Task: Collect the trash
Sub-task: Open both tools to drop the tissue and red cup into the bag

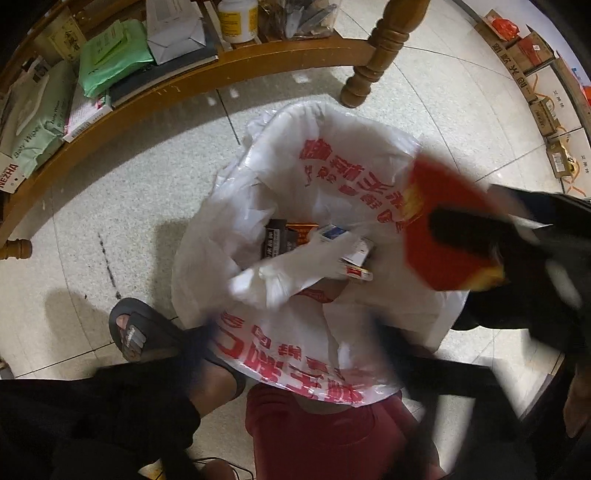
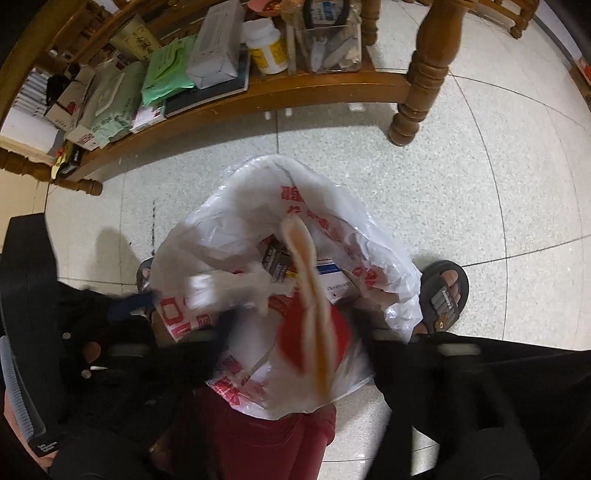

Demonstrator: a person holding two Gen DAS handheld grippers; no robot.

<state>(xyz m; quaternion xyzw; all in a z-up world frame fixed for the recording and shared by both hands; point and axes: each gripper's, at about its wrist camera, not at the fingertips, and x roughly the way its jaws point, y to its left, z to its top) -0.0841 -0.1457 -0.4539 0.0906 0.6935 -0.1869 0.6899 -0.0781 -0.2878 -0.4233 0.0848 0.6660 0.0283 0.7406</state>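
A white plastic bag with red print hangs open over the floor, and shows in the right wrist view too. Several small boxes lie inside it. My left gripper sits at the bag's near rim, blurred, and seems shut on the plastic. My right gripper comes in from the right, shut on a flat red and gold packet over the bag's mouth. In the right wrist view the packet shows edge-on, blurred, between my fingers.
A wooden table shelf holds wipes, books, a bottle and boxes. A table leg stands behind the bag. The person's sandalled feet flank the bag. Cardboard boxes line the far wall.
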